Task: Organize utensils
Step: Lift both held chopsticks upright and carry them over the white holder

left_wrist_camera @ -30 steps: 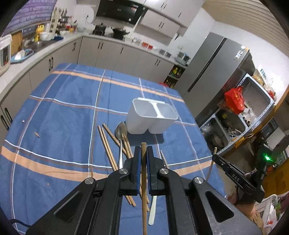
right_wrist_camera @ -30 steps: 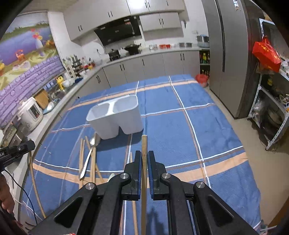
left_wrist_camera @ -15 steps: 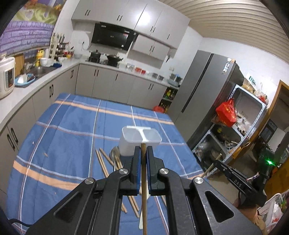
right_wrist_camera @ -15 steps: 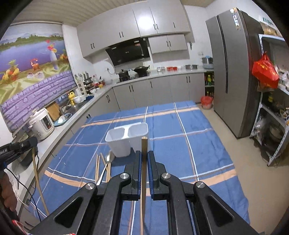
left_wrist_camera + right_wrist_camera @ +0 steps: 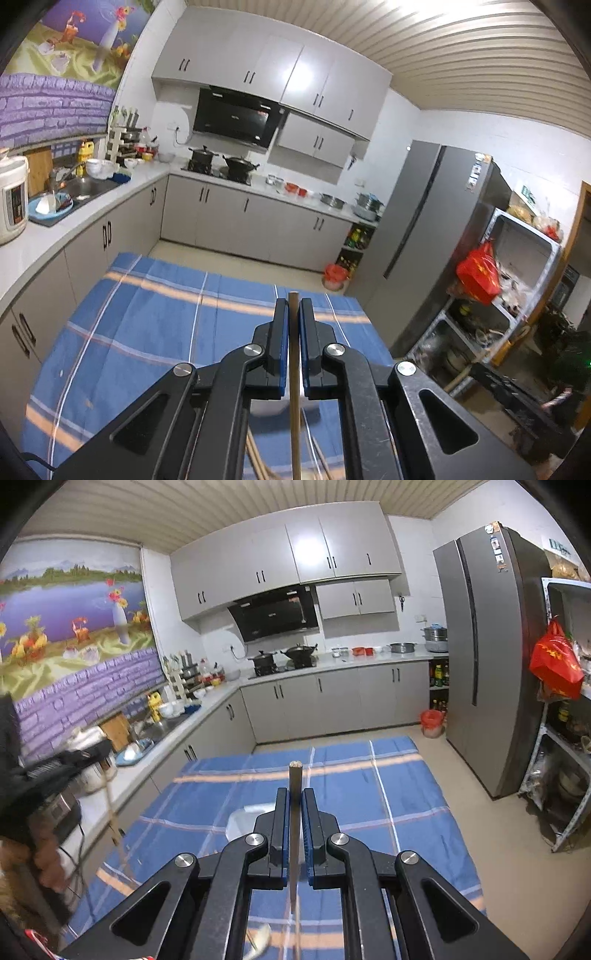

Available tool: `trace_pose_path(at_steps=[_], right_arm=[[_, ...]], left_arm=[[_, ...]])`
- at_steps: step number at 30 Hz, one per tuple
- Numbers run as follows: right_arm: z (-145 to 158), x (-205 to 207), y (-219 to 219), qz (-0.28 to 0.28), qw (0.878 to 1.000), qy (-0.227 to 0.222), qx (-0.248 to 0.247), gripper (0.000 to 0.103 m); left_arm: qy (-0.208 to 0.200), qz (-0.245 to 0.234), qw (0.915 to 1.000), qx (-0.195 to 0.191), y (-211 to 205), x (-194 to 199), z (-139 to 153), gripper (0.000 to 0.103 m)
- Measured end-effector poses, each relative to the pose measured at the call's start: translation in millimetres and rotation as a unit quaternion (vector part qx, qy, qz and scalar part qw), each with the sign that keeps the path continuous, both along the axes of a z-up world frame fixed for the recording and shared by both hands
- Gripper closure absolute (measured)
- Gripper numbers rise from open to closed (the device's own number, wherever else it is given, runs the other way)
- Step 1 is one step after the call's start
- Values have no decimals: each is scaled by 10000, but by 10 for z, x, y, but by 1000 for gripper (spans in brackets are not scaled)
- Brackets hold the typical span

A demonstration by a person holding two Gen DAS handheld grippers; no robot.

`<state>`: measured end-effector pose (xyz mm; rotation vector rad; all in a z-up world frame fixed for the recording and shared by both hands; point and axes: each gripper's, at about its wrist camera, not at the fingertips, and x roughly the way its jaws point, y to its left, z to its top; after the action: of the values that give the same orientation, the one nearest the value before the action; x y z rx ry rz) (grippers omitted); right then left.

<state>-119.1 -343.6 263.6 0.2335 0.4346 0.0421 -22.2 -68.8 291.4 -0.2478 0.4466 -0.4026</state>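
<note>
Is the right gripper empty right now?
No, the right gripper is shut on a chopstick that runs between its fingers, tip pointing out past them.

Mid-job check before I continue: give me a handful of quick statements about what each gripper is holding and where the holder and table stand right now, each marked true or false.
1. The left gripper is shut on a wooden chopstick. True.
2. The right gripper is open and holds nothing. False: it is shut on a chopstick of its own.
3. The white utensil holder shows in the right wrist view, partly hidden behind the fingers. True.
4. The tablecloth is plain red. False: it is blue with orange and white stripes.
5. The right gripper's chopstick tip pokes out past the fingertips. True.
</note>
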Motion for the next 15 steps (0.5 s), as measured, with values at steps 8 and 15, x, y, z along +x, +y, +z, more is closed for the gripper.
trace_pose_path(at_steps=[8, 15], right_arm=[[312, 706, 72, -21, 9997, -166, -170, 96], [102, 1321, 108, -136, 9990, 225, -357, 96]], left_arm=[[-446, 215, 9986, 173, -342, 836, 107, 98], [-332, 318, 9985, 294, -624, 1507, -183, 98]])
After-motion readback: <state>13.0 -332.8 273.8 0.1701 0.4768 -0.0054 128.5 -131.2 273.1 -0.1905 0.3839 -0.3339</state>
